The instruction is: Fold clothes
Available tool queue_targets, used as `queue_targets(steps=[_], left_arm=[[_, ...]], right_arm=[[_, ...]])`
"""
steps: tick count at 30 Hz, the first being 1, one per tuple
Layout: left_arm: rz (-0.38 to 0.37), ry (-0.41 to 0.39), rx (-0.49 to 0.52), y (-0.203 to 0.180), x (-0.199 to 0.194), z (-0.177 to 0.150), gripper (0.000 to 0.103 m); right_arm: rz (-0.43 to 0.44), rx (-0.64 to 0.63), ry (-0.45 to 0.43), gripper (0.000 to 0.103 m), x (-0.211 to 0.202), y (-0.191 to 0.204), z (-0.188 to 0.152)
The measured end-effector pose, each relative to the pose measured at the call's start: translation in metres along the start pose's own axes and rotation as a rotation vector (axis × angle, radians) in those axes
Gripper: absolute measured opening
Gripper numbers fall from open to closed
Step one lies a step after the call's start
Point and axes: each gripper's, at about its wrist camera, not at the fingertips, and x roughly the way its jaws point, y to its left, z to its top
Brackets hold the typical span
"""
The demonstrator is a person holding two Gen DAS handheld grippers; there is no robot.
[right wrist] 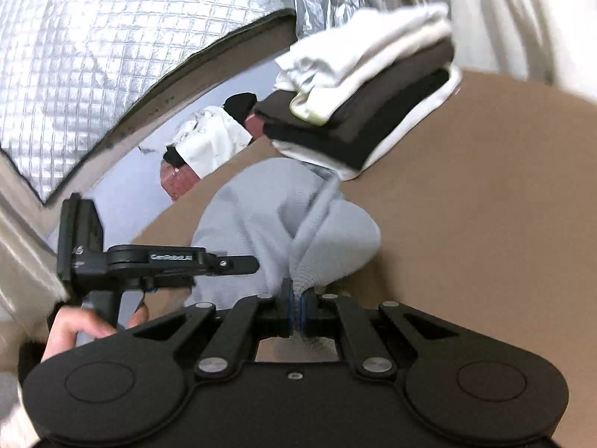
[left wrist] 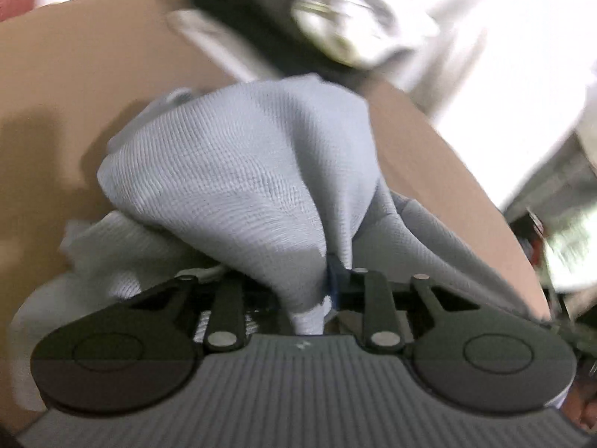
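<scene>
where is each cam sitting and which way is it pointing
Left wrist: sits on the left tongs, looking down along them at the grey garment they pinch on the brown table; no hand shows.
Right wrist: sits on the right tongs, shut on the same garment; the person's left hand shows.
Shared: garment, table, stack of folded clothes.

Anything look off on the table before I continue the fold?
The folded stack of white and dark clothes sits askew: its layers are fanned out unevenly and one end appears to overhang the brown table edge. The light grey knit garment is just bunched mid-fold.
</scene>
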Motion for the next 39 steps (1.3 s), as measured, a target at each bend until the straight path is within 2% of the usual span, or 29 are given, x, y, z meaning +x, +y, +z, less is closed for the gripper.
queue_targets(steps=[2,4,6,7,9,10,13,16,17,20,23,25,27,29,34,36,39], left_arm=[[-0.11,0.053,0.039,-0.026,0.016,-0.009,0.018],[-0.153,0.096,0.082,-0.052,0.03,-0.025,0.017],[-0.098,0.083,0.195,-0.09,0.043,-0.036,0.016],[-0.069,0.075,0.254,-0.109,0.05,-0.042,0.015],[0.054,0.024,0.414,-0.149,0.061,-0.045,0.015],[0.091,0.003,0.464,-0.164,0.061,-0.044,0.013],[0.19,-0.055,0.603,-0.208,0.061,-0.036,0.01],[0.203,-0.094,0.549,-0.219,0.055,0.014,0.009],[0.223,-0.119,0.551,-0.219,0.056,0.041,0.008],[0.249,-0.213,0.592,-0.25,0.041,0.075,0.008],[0.197,-0.321,0.603,-0.278,0.018,0.094,0.006],[0.177,-0.431,0.641,-0.295,-0.002,0.088,0.006],[0.156,-0.499,0.659,-0.293,-0.014,0.075,0.006],[0.181,-0.492,0.657,-0.287,-0.019,0.058,0.006],[0.255,-0.329,0.597,-0.228,0.006,0.019,0.006],[0.326,-0.315,0.609,-0.2,0.01,-0.001,0.006],[0.417,-0.37,0.608,-0.166,0.001,-0.011,0.006]], right_arm=[[-0.077,-0.102,-0.033,0.005,-0.041,0.0,-0.004],[-0.084,-0.138,-0.087,0.005,-0.082,-0.005,-0.012],[-0.099,-0.14,-0.154,0.005,-0.118,-0.015,-0.023],[-0.144,-0.132,-0.168,0.005,-0.126,-0.025,-0.027],[-0.234,-0.115,-0.197,0.005,-0.141,-0.044,-0.036],[-0.275,-0.101,-0.211,0.005,-0.148,-0.055,-0.039],[-0.321,0.03,-0.267,0.005,-0.16,-0.103,-0.042],[-0.315,0.142,-0.368,0.005,-0.18,-0.142,-0.042],[-0.317,0.16,-0.401,0.005,-0.187,-0.151,-0.043],[-0.324,0.19,-0.482,0.005,-0.204,-0.164,-0.047],[-0.367,0.206,-0.533,0.005,-0.215,-0.179,-0.052],[-0.393,0.234,-0.542,0.005,-0.217,-0.191,-0.053],[-0.403,0.272,-0.541,0.005,-0.216,-0.202,-0.054],[-0.408,0.31,-0.527,0.005,-0.215,-0.211,-0.054],[-0.379,0.35,-0.447,0.005,-0.198,-0.206,-0.051],[-0.376,0.346,-0.409,0.005,-0.194,-0.202,-0.05],[-0.371,0.358,-0.338,0.006,-0.188,-0.198,-0.052]])
